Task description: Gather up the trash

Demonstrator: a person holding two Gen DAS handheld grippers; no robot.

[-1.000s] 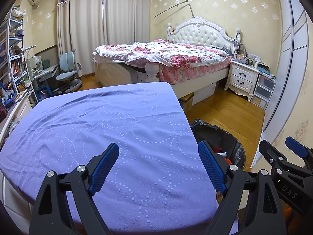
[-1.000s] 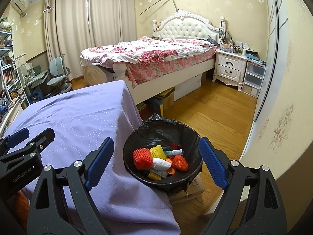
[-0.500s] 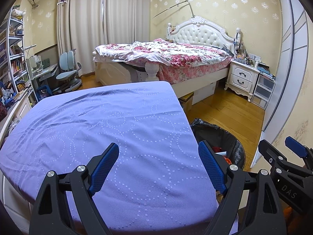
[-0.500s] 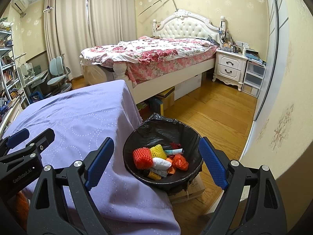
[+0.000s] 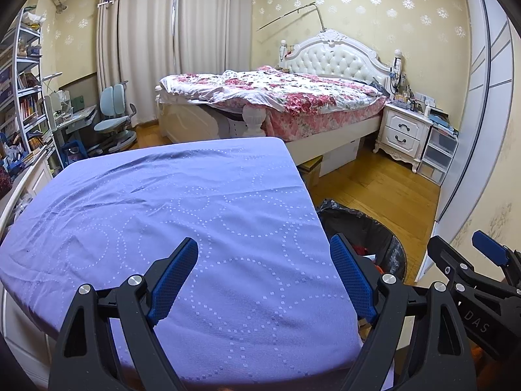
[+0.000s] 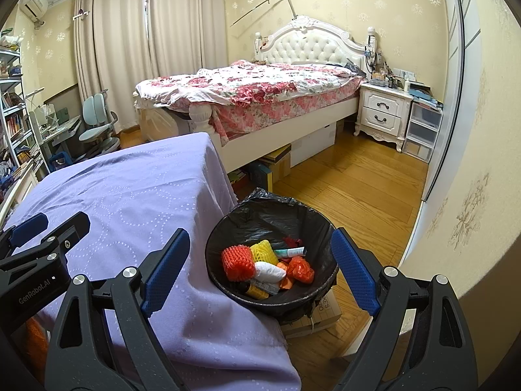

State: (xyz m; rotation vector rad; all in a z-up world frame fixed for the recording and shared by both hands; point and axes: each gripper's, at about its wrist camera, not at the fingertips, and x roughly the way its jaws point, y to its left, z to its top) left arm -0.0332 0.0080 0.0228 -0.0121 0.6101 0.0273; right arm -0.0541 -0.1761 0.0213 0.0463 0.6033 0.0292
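Note:
A black-lined trash bin (image 6: 260,215) stands on the floor beside the table's right edge. Inside it lie a red foam net (image 6: 237,262), a yellow foam net (image 6: 262,250), a white wad (image 6: 269,270), an orange bag (image 6: 301,268) and other scraps. My right gripper (image 6: 260,270) hangs open above the bin, nothing between its blue pads. My left gripper (image 5: 263,273) is open over the bare purple tablecloth (image 5: 162,211), holding nothing. The bin's rim (image 5: 384,228) peeks past the table in the left wrist view, where the right gripper (image 5: 469,254) shows at the right edge.
A bed with a floral quilt (image 6: 254,91) stands behind the table, with boxes under it. A white nightstand (image 6: 384,110) and plastic drawers (image 6: 423,130) line the right wall. A desk chair (image 5: 114,117) and bookshelves (image 5: 22,97) sit at the left. Wooden floor (image 6: 358,189) lies beyond the bin.

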